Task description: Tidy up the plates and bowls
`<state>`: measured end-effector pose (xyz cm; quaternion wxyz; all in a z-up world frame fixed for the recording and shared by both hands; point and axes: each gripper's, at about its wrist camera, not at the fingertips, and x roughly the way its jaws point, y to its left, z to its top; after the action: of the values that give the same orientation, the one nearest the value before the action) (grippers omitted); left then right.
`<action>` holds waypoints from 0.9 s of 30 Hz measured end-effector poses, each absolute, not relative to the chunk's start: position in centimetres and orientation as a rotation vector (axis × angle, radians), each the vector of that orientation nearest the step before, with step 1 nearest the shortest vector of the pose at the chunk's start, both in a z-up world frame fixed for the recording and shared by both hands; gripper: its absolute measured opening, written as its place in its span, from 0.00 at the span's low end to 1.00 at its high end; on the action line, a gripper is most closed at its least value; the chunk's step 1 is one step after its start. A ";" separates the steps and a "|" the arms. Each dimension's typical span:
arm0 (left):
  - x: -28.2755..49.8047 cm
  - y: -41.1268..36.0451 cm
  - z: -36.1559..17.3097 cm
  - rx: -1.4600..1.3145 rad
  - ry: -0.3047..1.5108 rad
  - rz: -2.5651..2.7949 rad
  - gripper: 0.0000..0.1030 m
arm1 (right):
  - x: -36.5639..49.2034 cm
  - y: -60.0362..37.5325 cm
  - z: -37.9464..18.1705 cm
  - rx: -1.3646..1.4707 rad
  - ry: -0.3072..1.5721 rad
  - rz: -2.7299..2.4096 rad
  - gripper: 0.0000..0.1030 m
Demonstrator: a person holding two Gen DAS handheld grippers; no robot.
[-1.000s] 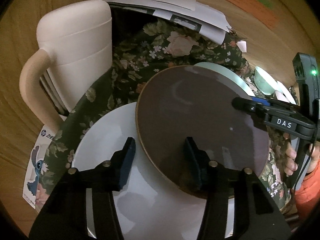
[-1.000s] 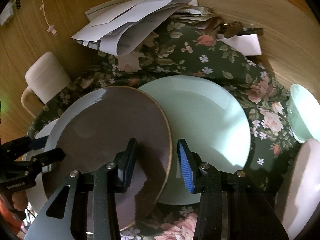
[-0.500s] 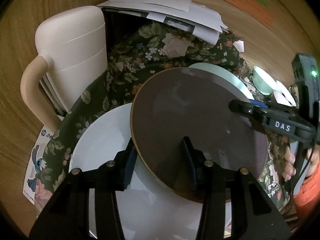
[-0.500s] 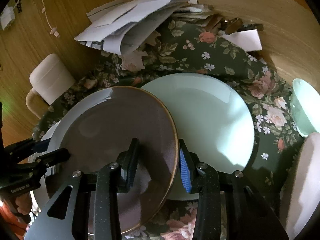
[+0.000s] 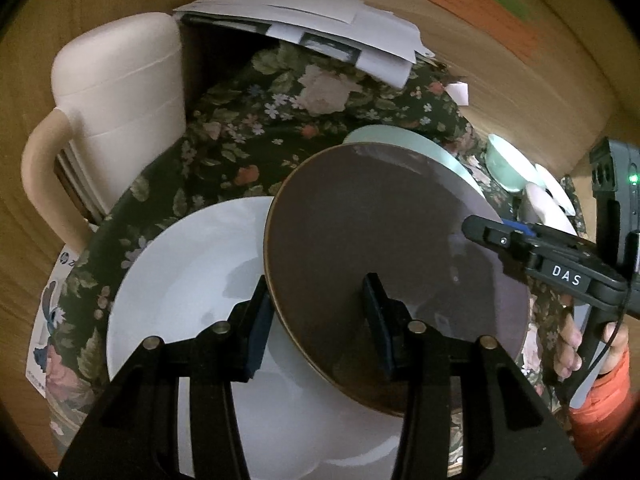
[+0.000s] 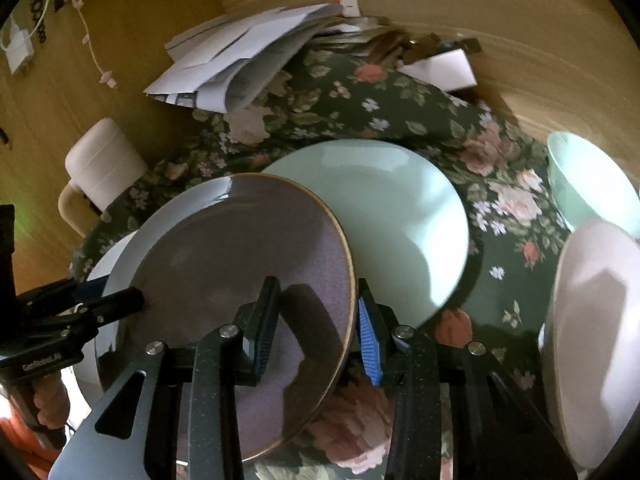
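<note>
My left claw (image 5: 318, 320) and my right claw (image 6: 316, 322) each clamp an opposite rim of the same brown plate (image 5: 384, 256), one finger above it and one below. The plate is round, matte and gold-edged, held tilted over a glossy white plate (image 5: 188, 280), hiding that plate's right side. Behind it, a pale green plate (image 6: 400, 220) is partly covered. All sit on a dark floral cloth (image 6: 424, 120). At right, a green bowl (image 6: 588, 184) and white bowl (image 6: 592, 332) are cut off. Farther back: a cream jug (image 5: 120, 92) and loose papers (image 5: 312, 24).
</note>
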<state>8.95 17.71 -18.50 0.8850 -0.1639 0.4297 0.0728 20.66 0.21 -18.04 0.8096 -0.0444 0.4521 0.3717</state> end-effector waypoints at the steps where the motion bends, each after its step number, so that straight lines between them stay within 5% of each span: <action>1: 9.0 17.6 -18.5 -0.334 0.892 0.152 0.42 | 20.7 0.0 -18.2 -0.095 0.971 0.791 0.30; 27: 7.7 16.3 -17.3 -0.329 0.876 0.125 0.41 | 19.4 -1.6 -17.8 -0.025 0.957 0.798 0.30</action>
<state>7.67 16.30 -17.29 0.8905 -0.1586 0.4221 0.0603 19.37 -1.60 -17.84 0.8120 -0.0119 0.4481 0.3738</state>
